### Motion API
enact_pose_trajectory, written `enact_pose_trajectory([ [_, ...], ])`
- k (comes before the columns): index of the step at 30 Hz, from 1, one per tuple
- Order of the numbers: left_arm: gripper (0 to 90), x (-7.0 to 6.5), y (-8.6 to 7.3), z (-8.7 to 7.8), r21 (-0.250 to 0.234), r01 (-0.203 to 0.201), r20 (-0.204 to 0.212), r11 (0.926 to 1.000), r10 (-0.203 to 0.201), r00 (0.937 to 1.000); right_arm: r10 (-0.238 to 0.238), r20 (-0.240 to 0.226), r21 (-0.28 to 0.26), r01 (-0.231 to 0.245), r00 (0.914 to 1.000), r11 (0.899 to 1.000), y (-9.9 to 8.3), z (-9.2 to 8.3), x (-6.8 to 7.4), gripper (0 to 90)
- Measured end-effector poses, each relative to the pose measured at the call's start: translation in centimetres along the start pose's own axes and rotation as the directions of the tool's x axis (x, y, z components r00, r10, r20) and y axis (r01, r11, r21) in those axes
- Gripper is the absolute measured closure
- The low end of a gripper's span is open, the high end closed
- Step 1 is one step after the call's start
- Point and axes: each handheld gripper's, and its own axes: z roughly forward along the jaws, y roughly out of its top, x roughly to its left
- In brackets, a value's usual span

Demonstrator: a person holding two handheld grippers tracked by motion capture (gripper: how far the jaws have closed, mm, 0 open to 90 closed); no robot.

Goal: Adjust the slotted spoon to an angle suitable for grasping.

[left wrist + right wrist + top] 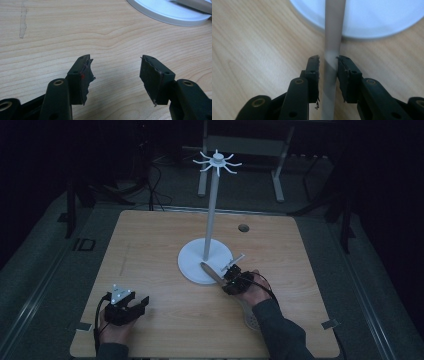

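**Grey handle between the right tongs**

Left tongs (115,77) rest spread over bare counter (150,250). Right tongs (328,75) flank a grey utensil handle (333,37); whether the pads press it I cannot tell. Its tip overlaps the white stand's base (192,257).

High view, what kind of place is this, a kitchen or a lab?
Probably a lab or recording room, dimly lit: a bare wooden table stands on grey carpet, bearing just a white hook stand, with cables and metal frame legs on the floor behind it.
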Motion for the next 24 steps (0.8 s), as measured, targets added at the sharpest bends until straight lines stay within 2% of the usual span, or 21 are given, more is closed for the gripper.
enact_pose_trajectory([
  [1,42.7,0.0,0.0,0.0,0.000,0.001,0.000,1.0000,-0.001,1.0000,-0.012,0.005,0.007,0.012,0.9999,1.000,0.8,0.2,0.0,70.0],
  [7,42.7,0.1,0.0,-0.1,-0.005,0.003,0.001,1.0000,-0.003,1.0000,-0.017,0.007,0.049,0.017,0.9998,0.999,2.1,1.3,-0.3,70.5],
  [10,42.6,0.1,0.0,-0.1,-0.005,0.003,0.000,1.0000,-0.003,1.0000,-0.029,0.014,0.074,0.028,0.9995,0.997,2.3,1.8,-0.3,71.7],
  [18,42.7,0.1,0.0,-0.1,-0.005,0.001,0.000,1.0000,-0.001,1.0000,-0.017,-0.002,0.099,0.017,0.9998,0.995,2.7,2.5,-0.5,71.3],
  [19,42.7,0.1,0.0,-0.1,-0.005,0.002,0.000,1.0000,-0.002,1.0000,-0.013,-0.009,0.117,0.014,0.9999,0.993,2.8,2.8,-0.6,71.1],
  [24,42.6,0.1,0.0,-0.1,-0.006,0.002,0.000,1.0000,-0.002,1.0000,-0.014,-0.009,0.123,0.015,0.9999,0.992,3.0,3.0,-0.6,72.5],
])
